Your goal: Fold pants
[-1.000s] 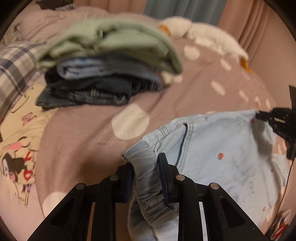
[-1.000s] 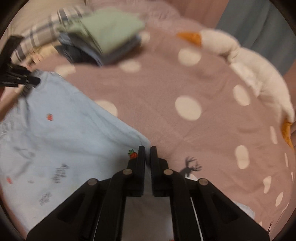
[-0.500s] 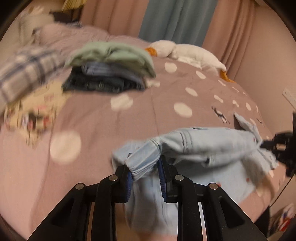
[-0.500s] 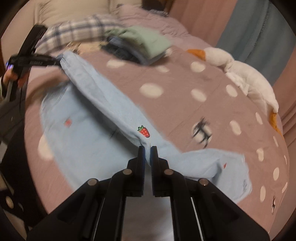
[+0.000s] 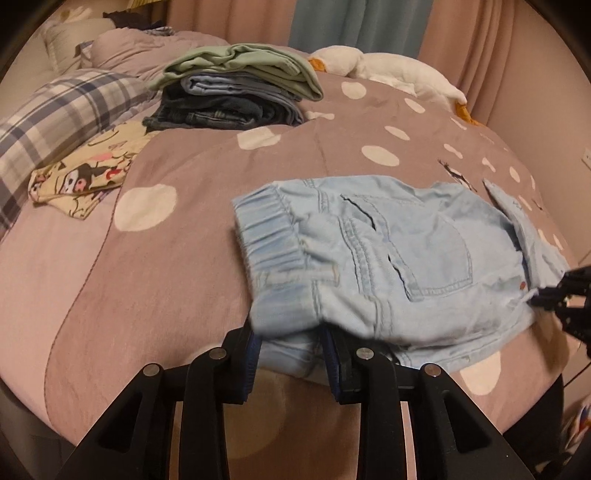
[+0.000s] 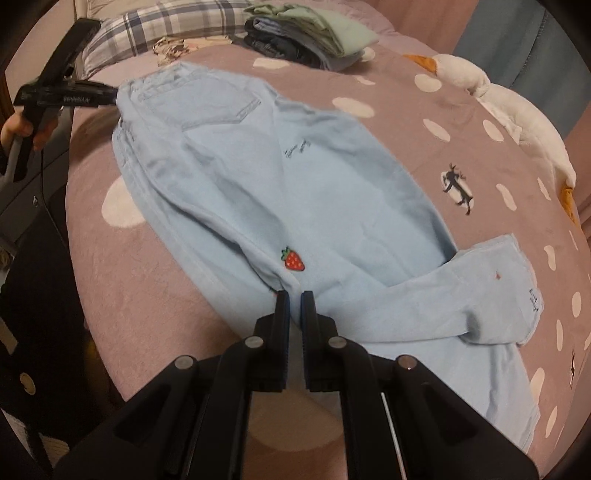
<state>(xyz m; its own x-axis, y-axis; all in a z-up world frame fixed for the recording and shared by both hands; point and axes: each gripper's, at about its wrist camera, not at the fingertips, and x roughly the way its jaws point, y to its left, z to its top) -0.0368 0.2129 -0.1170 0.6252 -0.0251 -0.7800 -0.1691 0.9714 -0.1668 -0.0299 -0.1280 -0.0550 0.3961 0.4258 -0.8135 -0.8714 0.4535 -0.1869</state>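
The pants point(image 6: 280, 184), light blue denim, lay spread on the bed point(image 5: 147, 258), on its mauve cover with white dots. Their elastic waistband point(image 5: 269, 229) sat just ahead of the left claw point(image 5: 291, 354), with a back pocket beyond it and to that claw's right. The legs stretched from the waist toward the right claw point(image 6: 295, 299), and a red strawberry patch point(image 6: 293, 259) showed just ahead of that claw's tips. One leg end point(image 6: 491, 288) was folded back, lying ahead and to the right of the right claw.

The left claw had a fold of the waist end between its pads; its jaws had just been opening a little, and the cloth there was bunched and blurred, so whether the pads pressed it could not be told. The right claw was closed tight on a pinch of the leg fabric near the strawberry. In the right wrist view the left claw appeared far ahead on the left, at the waistband, with a hand point(image 6: 22, 129) on its handle.

Well beyond the left claw, a stack of folded clothes point(image 5: 236, 96) rested on the bed, green on top of denim. To its left lay a plaid pillow point(image 5: 62, 114) and a yellow printed garment point(image 5: 85, 173). A white plush toy point(image 5: 388, 74) lay along the far edge, with curtains point(image 5: 354, 22) behind.
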